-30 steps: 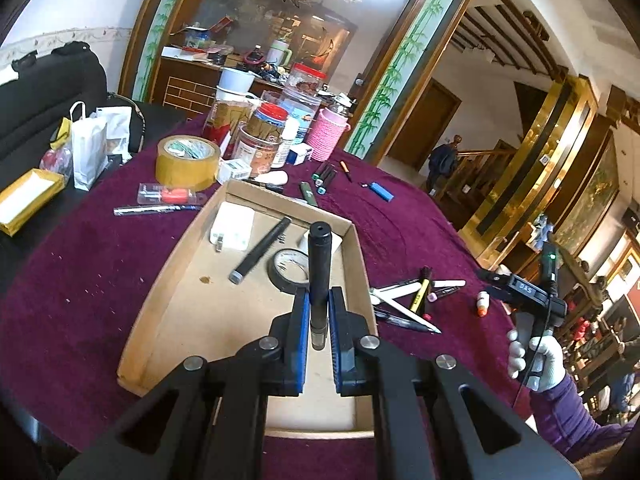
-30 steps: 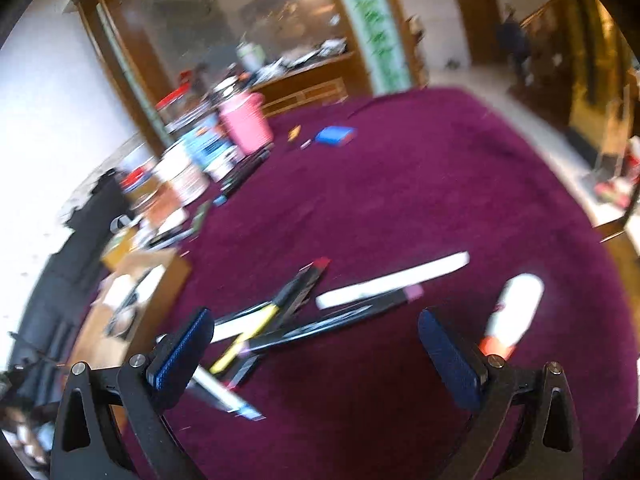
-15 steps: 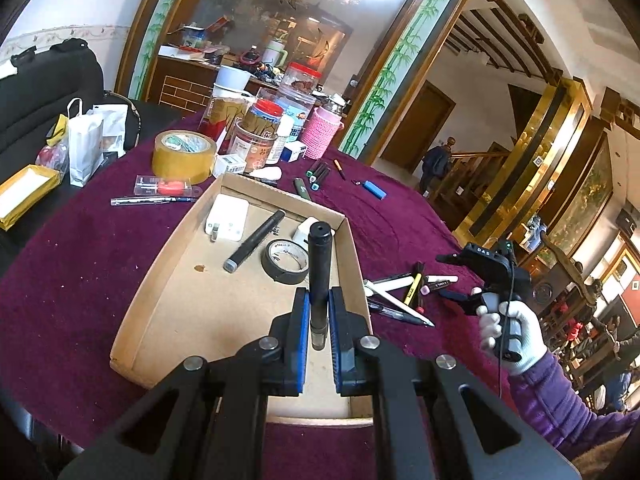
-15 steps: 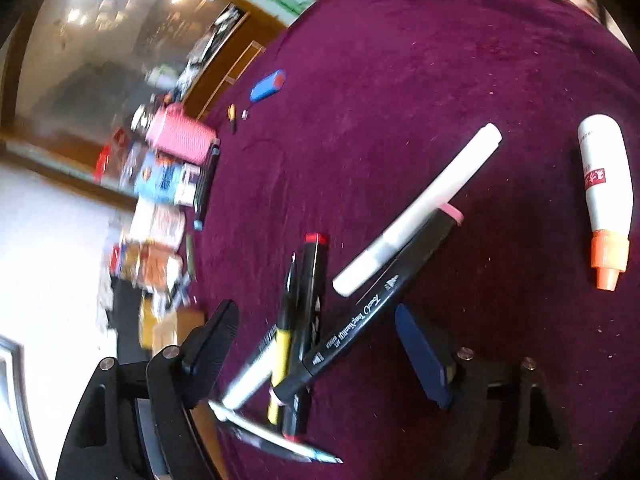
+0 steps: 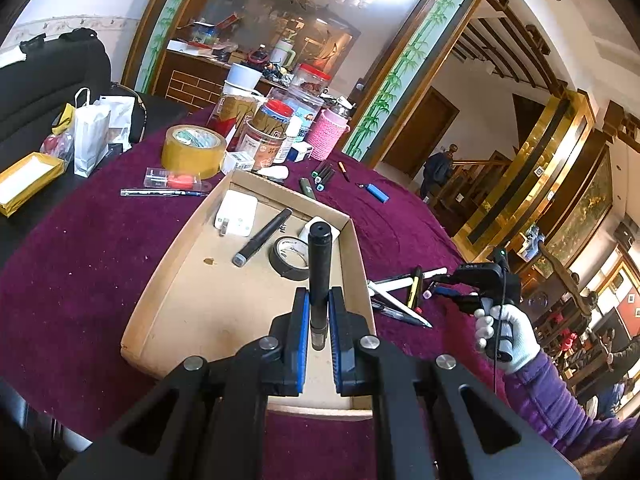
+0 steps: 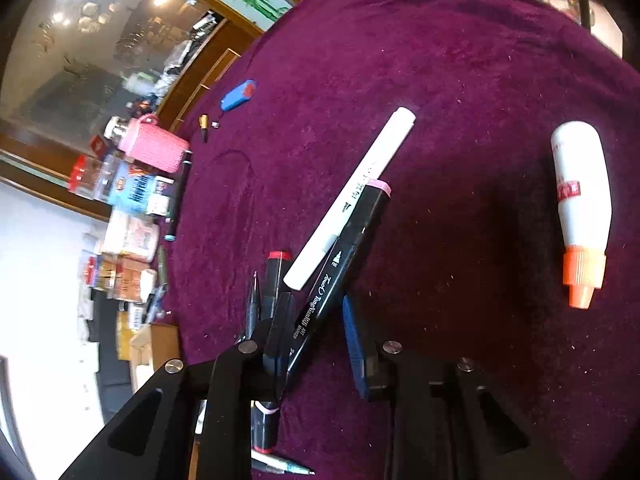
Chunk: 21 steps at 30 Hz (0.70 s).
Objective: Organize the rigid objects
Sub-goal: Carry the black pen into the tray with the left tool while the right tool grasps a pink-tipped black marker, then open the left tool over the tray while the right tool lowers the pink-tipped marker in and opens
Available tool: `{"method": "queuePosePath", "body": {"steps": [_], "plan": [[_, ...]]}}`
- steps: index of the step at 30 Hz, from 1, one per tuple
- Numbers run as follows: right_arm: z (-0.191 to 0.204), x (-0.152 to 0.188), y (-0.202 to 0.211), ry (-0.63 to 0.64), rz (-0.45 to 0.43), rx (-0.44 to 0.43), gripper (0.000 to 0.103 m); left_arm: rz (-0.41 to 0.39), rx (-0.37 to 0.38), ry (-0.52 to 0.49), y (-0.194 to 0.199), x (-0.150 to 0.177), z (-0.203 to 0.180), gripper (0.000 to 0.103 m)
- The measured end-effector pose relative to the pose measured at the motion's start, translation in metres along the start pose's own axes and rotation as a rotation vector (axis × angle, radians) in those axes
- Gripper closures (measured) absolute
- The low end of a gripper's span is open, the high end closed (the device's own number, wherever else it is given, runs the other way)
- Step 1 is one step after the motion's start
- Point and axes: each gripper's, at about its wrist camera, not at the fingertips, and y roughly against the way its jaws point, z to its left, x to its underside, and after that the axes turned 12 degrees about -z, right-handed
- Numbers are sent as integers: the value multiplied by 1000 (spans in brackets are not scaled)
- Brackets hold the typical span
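**Left tongs pinch a black marker over the box; right tongs stand spread around a second marker**

The left tongs (image 5: 319,320) are pressed onto a black marker (image 5: 319,276), which points straight forward from between the blue pads (image 5: 304,320). Under and ahead of these tongs lies a shallow cardboard box (image 5: 168,264) on the bench (image 5: 80,260), which is covered with a purple cloth. Inside the box, ahead of the tongs, are a roll of black tape (image 5: 290,258), another dark marker (image 5: 262,237) to the left of the tape, and a white charger (image 5: 236,219) further ahead on the left.

To the right of the left tongs, outside the box, a small heap of pens (image 5: 400,296) lies on the cloth. The right tongs (image 5: 452,294) are there, held by a hand in a white glove (image 5: 504,334).

In the right wrist view the right tongs (image 6: 320,328) are spread, and a black marker with a pink end (image 6: 344,264) lies between the two fingers, nearer to the left one; I cannot tell whether it touches. A white marker (image 6: 352,200) lies just beside it, ahead. A red-capped marker (image 6: 274,280) lies at the left finger. A white bottle with an orange cap (image 6: 582,196) lies well apart on the right.
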Motion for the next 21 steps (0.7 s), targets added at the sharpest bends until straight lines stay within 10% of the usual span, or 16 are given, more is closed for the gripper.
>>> {"method": "queuePosePath", "body": {"steps": [7, 14, 21], "plan": [[15, -2, -7, 126, -36, 44, 83, -13, 4, -10, 11, 1, 0, 94], [8, 11, 30, 111, -30, -153, 86, 13, -16, 20, 18, -7, 20, 94], [87, 50, 59, 308, 47, -384, 86, 160, -96, -54, -11, -17, 28, 94]]}}
